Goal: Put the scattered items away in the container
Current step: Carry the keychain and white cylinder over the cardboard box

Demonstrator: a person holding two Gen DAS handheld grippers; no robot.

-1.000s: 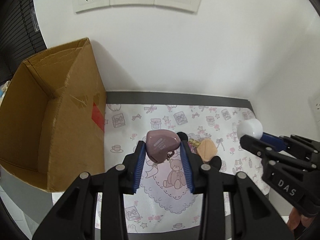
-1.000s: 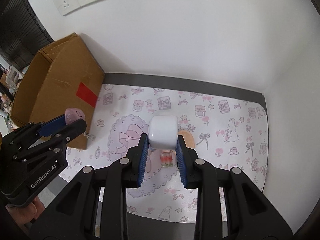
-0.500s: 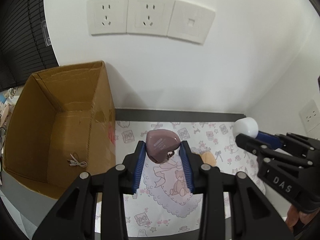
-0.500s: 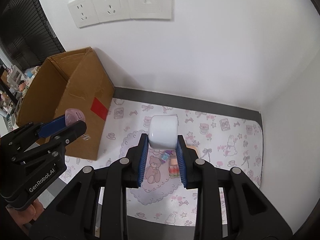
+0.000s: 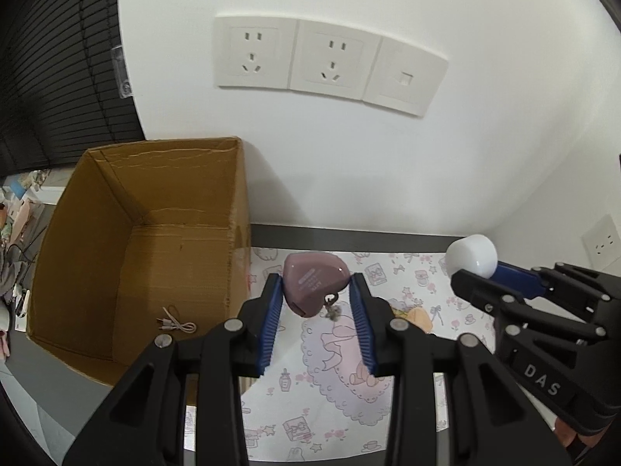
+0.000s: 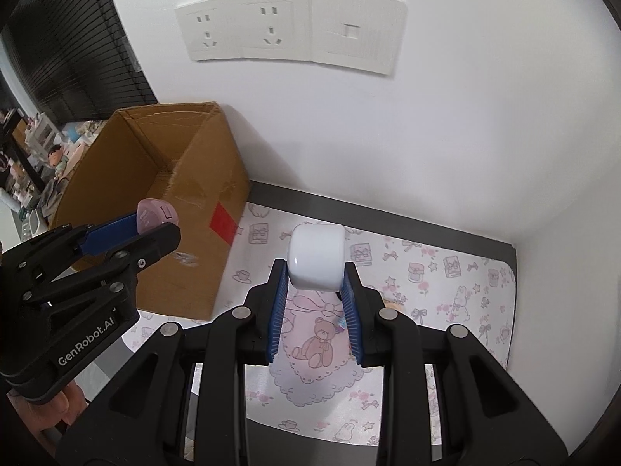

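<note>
Two grippers up, one item in each. The left gripper pinches one mauve heart-shaped case between its blue pads, near the tips, a small charm dangling under it. The right gripper clamps one white rounded jar at its fingertips, pads pressed on both sides. One open cardboard box sits left of the left fingers, just beside them, and well left of the right pair. One thin coiled cable lies on the box floor. Under both finger pairs spreads one printed mat. On it, just right of the left fingers, one orange item peeks out, partly hidden. Between the right fingers, a small colourful piece shows, too small to tell. Three wall plates ahead.
</note>
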